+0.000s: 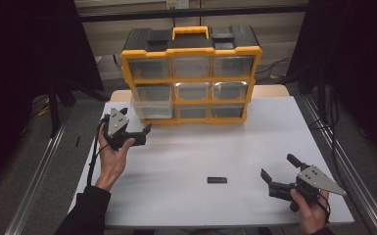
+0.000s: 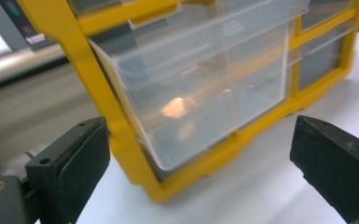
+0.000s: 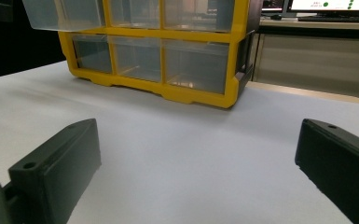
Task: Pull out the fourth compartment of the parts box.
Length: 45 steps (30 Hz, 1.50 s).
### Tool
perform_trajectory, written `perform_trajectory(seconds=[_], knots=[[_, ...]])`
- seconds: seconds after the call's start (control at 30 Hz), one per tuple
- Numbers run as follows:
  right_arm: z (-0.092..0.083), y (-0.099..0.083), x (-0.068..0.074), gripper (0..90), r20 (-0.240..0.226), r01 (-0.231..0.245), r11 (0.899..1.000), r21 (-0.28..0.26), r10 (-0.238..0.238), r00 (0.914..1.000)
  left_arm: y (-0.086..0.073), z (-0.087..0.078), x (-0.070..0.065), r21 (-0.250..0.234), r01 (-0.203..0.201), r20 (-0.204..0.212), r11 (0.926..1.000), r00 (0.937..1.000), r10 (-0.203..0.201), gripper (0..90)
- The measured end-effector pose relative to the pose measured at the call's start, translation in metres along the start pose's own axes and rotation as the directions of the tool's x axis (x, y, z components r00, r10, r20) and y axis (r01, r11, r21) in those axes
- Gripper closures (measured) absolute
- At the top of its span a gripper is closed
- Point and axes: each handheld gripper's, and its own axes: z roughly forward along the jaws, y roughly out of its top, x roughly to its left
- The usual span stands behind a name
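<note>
Clear plastic is what I am working with: the see-through drawer (image 1: 151,108) pulled partway out of the yellow-and-black plastic organizer cabinet (image 1: 191,73) that stands at the far edge of the white counter (image 1: 235,152). From the high view, my left gripper (image 1: 139,133) sits just in front of that drawer, fingers spread with nothing between them. My right gripper (image 1: 276,172) rests well apart near the counter's right front corner, fingers also spread and empty. One small flat black bar (image 1: 217,180) lies alone on the counter between my hands. I count nine drawers in three rows of three, one cabinet, one bar, two grippers.

Along the left gripper view, the drawer (image 2: 200,88) juts from the yellow frame (image 2: 98,93), lower left compartment, and looks empty. My black fingers (image 2: 81,163) stand wide on either side below it, touching nothing. I judge it light, thin-walled, stiff but easily cracked, and slick; I would pinch the front lip or wall gently.

Along the right gripper view, my fingers (image 3: 58,172) gape over bare counter, with the cabinet (image 3: 168,46) farther off and the pulled-out drawer (image 3: 63,14) at upper left.
</note>
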Motion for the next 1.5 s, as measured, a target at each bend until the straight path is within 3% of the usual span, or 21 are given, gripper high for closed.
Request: perform_trajectory(seconds=[0.07, 0.17, 0.37, 0.4, 0.53, 0.7, 0.77, 0.9, 0.97, 1.03, 1.13, 1.37, 1.5], knots=[[0.000, 0.000, 0.000, 0.0, 0.001, -0.001, 1.000, -0.001, 0.001, 1.0000, -0.002, -0.002, 0.001, -0.031, 0.068, 0.025, 0.9972, 0.9975, -0.067, 4.8], [0.000, 0.000, 0.000, 0.0, 0.001, -0.001, 1.000, 0.000, 0.001, 1.0000, -0.007, -0.005, -0.001, -0.068, 0.139, 0.044, 0.9879, 0.9897, -0.137, 4.8], [0.000, 0.000, 0.000, 0.0, 0.001, -0.001, 1.000, 0.000, 0.001, 1.0000, -0.015, -0.006, -0.004, -0.085, 0.151, 0.080, 0.9848, 0.9863, -0.144, 4.8], [0.000, 0.000, 0.000, 0.0, 0.001, -0.001, 1.000, 0.000, 0.001, 1.0000, -0.017, -0.006, -0.005, -0.093, 0.168, 0.085, 0.9815, 0.9834, -0.160, 4.8], [0.000, 0.000, 0.000, 0.0, 0.002, 0.001, 1.000, 0.000, -0.001, 1.0000, -0.023, -0.010, -0.008, -0.112, 0.194, 0.071, 0.9747, 0.9799, -0.187, 4.7], [0.000, 0.000, 0.000, 0.0, 0.003, -0.002, 1.000, -0.003, 0.002, 1.0000, -0.032, -0.017, -0.013, -0.120, 0.192, 0.076, 0.9741, 0.9801, -0.184, 5.1], [0.000, 0.000, 0.001, 0.0, 0.004, -0.003, 1.000, -0.006, 0.003, 1.0000, -0.037, -0.018, -0.016, -0.123, 0.231, 0.092, 0.9651, 0.9709, -0.221, 5.1], [0.000, 0.000, 0.000, 0.0, 0.004, 0.000, 1.000, -0.007, 0.000, 1.0000, -0.044, -0.021, -0.022, -0.099, 0.202, 0.080, 0.9744, 0.9777, -0.194, 5.1], [0.000, 0.000, 0.001, 0.0, 0.005, 0.000, 1.000, -0.007, 0.000, 1.0000, -0.047, -0.023, -0.026, -0.104, 0.229, 0.086, 0.9679, 0.9716, -0.220, 5.1], [0.000, 0.000, 0.001, 0.0, 0.002, -0.001, 1.000, -0.002, 0.001, 1.0000, -0.051, -0.025, -0.029, -0.081, 0.204, 0.094, 0.9757, 0.9762, -0.196, 5.1], [0.000, 0.000, 0.001, 0.0, 0.002, -0.002, 1.000, -0.003, 0.002, 1.0000, -0.052, -0.028, -0.033, -0.076, 0.212, 0.107, 0.9743, 0.9732, -0.204, 4.5], [0.000, 0.001, 0.001, 0.0, 0.006, -0.001, 1.000, -0.006, 0.002, 1.0000, -0.057, -0.040, -0.041, -0.065, 0.186, 0.104, 0.9804, 0.9784, -0.179, 4.3], [-0.001, 0.001, 0.001, 0.0, 0.008, 0.000, 1.000, -0.005, 0.000, 1.0000, -0.060, -0.048, -0.044, -0.081, 0.220, 0.099, 0.9721, 0.9723, -0.212, 4.4]])
